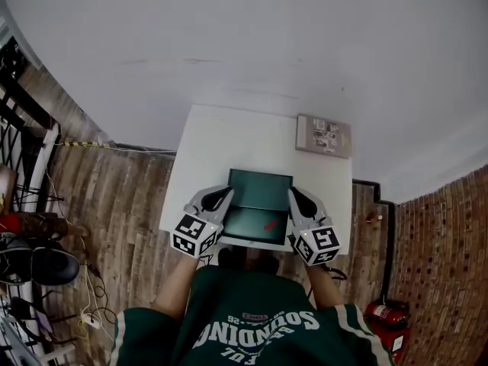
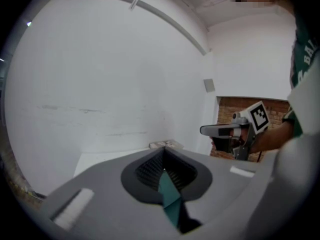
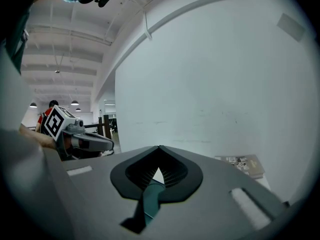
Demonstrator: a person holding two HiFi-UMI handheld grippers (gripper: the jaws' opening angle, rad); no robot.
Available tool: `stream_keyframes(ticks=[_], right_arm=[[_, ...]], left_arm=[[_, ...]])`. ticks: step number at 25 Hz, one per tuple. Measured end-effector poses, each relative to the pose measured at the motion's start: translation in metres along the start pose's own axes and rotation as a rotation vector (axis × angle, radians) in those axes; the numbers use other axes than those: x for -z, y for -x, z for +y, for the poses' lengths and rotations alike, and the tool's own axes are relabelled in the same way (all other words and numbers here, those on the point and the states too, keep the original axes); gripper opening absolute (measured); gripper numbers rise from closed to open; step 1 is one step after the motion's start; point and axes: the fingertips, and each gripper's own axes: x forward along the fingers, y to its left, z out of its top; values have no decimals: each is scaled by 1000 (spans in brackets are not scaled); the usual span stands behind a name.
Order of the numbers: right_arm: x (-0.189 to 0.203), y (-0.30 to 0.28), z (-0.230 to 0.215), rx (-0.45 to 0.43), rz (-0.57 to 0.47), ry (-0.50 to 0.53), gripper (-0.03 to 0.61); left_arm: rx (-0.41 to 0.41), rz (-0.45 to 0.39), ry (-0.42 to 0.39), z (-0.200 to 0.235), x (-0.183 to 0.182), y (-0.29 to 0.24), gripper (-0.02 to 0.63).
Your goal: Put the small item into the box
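Observation:
A dark green box [image 1: 258, 191] lies open on the white table [image 1: 206, 155], with a small red item [image 1: 271, 223] inside its near half. My left gripper [image 1: 223, 197] is shut on the box's left wall, and that teal wall [image 2: 169, 198] shows as an edge between its jaws. My right gripper [image 1: 295, 197] is shut on the right wall, seen as a teal edge [image 3: 150, 199]. Each gripper view catches the other gripper: the right gripper [image 2: 235, 130] and the left gripper [image 3: 82, 140].
A flat booklet [image 1: 324, 136] lies at the table's far right corner, also seen as the booklet [image 3: 245, 163]. A white wall stands just behind the table. Wood floor surrounds it, with a red extinguisher [image 1: 387, 315] at the right and dark clutter [image 1: 34, 261] at the left.

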Motion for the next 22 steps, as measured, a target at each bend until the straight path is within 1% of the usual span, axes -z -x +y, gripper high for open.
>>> stream_keyframes(ticks=[8, 22], right_arm=[[-2, 12, 1, 20, -12, 11, 2], [10, 29, -6, 56, 2, -7, 3]], left_arm=[[-43, -31, 5, 6, -3, 7, 51], [-22, -35, -9, 2, -8, -1, 51]])
